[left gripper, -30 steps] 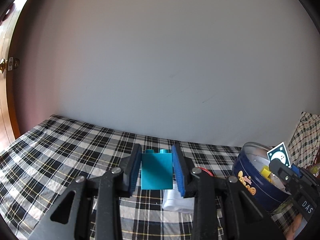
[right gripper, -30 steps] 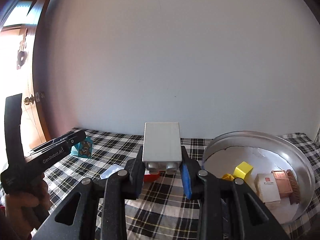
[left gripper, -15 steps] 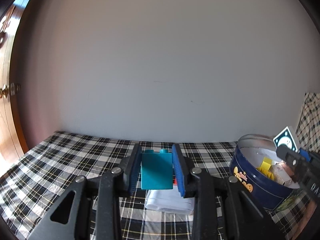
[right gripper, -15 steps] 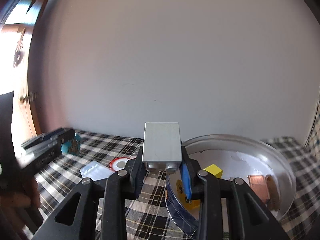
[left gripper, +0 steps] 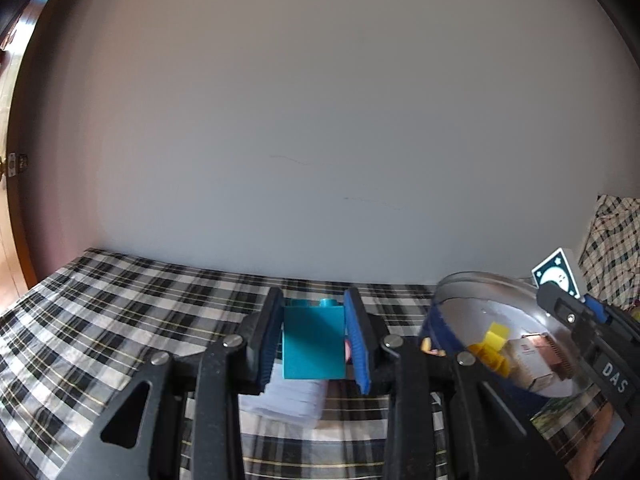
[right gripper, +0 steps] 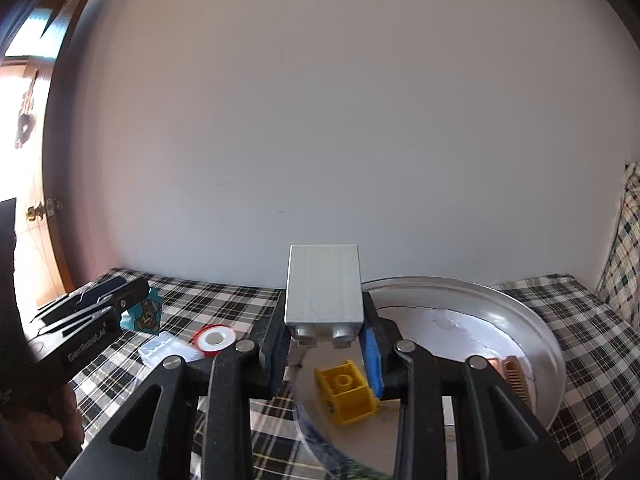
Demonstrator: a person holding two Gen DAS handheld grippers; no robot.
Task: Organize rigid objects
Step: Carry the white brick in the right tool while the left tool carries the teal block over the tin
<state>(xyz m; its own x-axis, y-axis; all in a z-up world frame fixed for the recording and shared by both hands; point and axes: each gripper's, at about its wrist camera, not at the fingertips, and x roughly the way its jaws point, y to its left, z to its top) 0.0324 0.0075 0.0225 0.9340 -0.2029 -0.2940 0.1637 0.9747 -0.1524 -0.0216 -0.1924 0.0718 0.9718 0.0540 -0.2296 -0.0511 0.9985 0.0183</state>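
The left claw (left gripper: 314,340) grips a teal brick (left gripper: 314,344) over the checked bedcover (left gripper: 120,320). The right claw (right gripper: 324,344) clamps a grey block (right gripper: 323,288) at the round tin (right gripper: 532,328), above a yellow brick (right gripper: 346,392) seemingly lying inside. Beyond stands the wall (right gripper: 340,120).
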